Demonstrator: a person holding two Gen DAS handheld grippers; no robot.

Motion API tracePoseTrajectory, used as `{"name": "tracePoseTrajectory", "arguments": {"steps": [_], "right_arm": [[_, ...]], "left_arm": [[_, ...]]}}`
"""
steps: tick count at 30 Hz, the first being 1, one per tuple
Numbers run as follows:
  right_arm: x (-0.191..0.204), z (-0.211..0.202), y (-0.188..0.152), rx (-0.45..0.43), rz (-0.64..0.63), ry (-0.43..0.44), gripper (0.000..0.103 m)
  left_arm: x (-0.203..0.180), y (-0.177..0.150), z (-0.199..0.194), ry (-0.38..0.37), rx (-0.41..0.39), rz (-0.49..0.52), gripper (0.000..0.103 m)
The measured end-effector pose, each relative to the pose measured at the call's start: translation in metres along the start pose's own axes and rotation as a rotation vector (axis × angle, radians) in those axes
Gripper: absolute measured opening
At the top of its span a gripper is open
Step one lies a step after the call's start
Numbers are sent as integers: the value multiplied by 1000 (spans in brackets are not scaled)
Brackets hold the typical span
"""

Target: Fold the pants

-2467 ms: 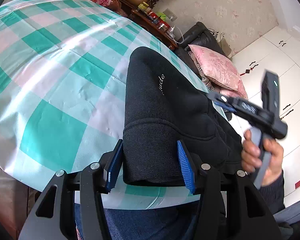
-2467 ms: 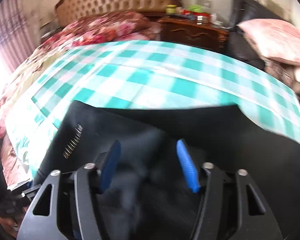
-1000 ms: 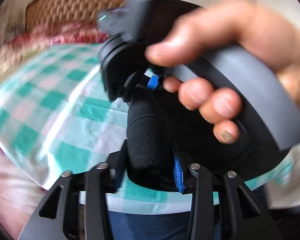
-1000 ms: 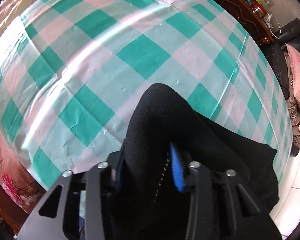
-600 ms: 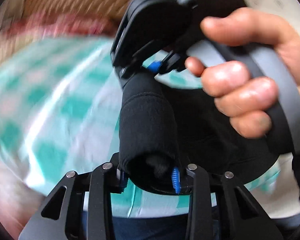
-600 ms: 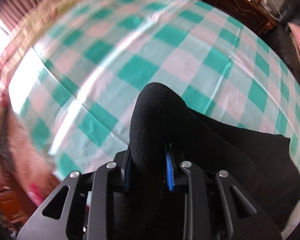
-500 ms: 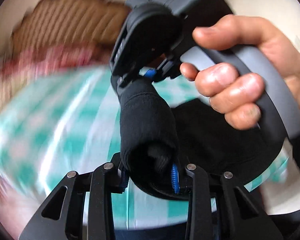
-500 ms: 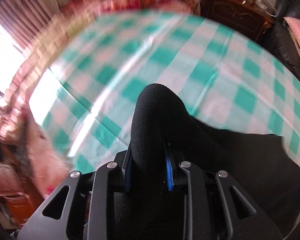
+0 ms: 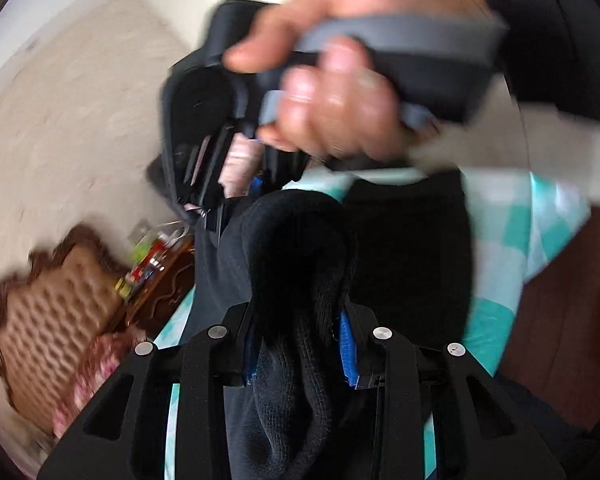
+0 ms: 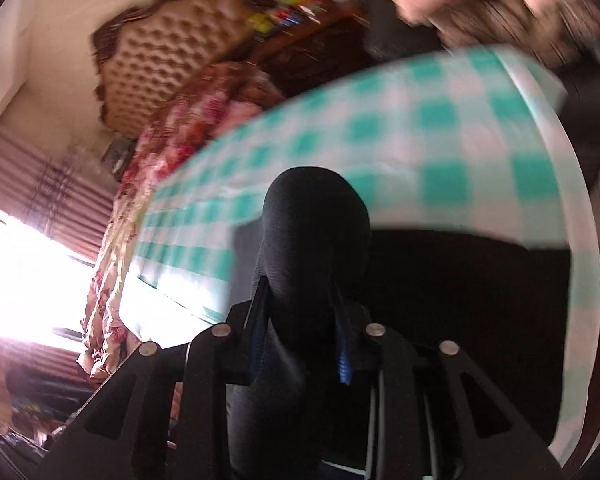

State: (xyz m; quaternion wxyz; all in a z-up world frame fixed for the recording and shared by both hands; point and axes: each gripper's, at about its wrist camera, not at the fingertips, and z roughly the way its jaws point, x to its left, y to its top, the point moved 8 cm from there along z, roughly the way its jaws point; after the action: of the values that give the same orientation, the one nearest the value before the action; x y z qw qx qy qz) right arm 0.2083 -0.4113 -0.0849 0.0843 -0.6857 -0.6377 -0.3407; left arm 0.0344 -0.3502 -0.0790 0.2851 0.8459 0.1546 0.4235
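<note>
Both grippers are clamped on the black knit pants (image 9: 300, 264): in each wrist view a thick bunched fold of the dark fabric is pinched between the blue pads, so that the left gripper (image 9: 300, 354) and the right gripper (image 10: 298, 344) are each closed on cloth.

Compared with a moment earlier, when the fold was held low over the teal-and-white checked tablecloth (image 10: 440, 140), the pants are now lifted and swung, and both cameras are tilted sharply, with walls and furniture streaked by motion blur. This is judged to be the carrying-over stroke of a fold: the gripped edge is being raised so that it can be laid across the rest of the garment, which still lies spread on the cloth.

From the left wrist view, the person's right hand (image 9: 332, 92) is shown wrapped around the grey handle of the right gripper, close above the gripped fold; the two tools are thus seen to be held near each other on the same edge. From the right wrist view that hand is not shown, but the broad flat part of the pants on the tablecloth, the tufted brown headboard (image 10: 172, 56) and the floral red bedspread (image 10: 188, 128) are shown instead.
</note>
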Motion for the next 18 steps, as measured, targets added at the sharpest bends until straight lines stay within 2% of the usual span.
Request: {"name": "tracePoseTrajectory", "arguments": {"steps": [2,3,5,7,8,13,17,18], "right_arm": [[-28,15,-9,19,31,4,46],[-36,19,-12,20,43,7,59],[-43,22,-16,4,43,24,75],[-40,14,-19,-23,4,2,79],[-37,9,-19,-38,-24,-29,81],[-24,-1,-30,-34,-135,-252,83],[-19,3,-36,-20,-241,-430,83],[-19,10,-37,0,-254,-443,73]], "left_arm": [[-32,-2,21,33,30,104,37],[-39,-7,25,52,34,142,43],[-52,-17,29,85,38,208,52],[-50,-25,23,122,21,224,68],[-44,-31,19,143,17,220,70],[-39,-52,10,180,27,251,70],[-44,-51,17,207,43,271,70],[-47,-52,16,210,48,288,66]]}}
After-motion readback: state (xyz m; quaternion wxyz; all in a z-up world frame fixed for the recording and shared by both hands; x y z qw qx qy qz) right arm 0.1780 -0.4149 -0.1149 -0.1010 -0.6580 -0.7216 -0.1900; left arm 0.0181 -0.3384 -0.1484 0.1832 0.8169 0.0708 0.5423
